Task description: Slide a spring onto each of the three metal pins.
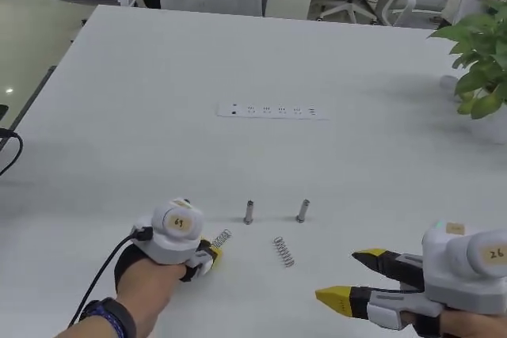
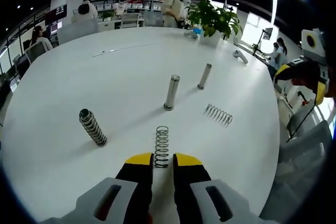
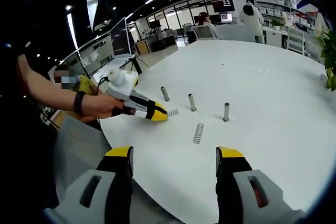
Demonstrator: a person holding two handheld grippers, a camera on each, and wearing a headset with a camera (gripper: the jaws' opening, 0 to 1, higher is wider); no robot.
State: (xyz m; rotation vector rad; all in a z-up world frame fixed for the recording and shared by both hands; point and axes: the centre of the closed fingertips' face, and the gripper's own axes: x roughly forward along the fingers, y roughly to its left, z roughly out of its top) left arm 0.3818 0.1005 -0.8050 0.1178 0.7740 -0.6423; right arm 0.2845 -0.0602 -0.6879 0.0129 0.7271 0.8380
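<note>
Left hand-held gripper (image 2: 163,157): narrow, pinching small steel coil spring (image 2: 161,145). Right hand-held gripper (image 3: 173,156): wide, empty. White desk (image 1: 158,77): bare upright metal pin (image 1: 249,212); second bare pin (image 1: 303,210); loose coil spring (image 1: 283,251); white power strip (image 1: 272,111) beyond; green potted plant (image 1: 475,61) at far edge.

Both the left gripper (image 1: 207,252) and the right gripper (image 1: 346,275) are white with black jaws and yellow tips. Yellow stickers (image 1: 178,223) say 61 and 26. The left hand (image 1: 157,272) wears a black glove (image 1: 128,263) and a dark wristband (image 1: 107,315), beside a black cable (image 1: 101,276).
</note>
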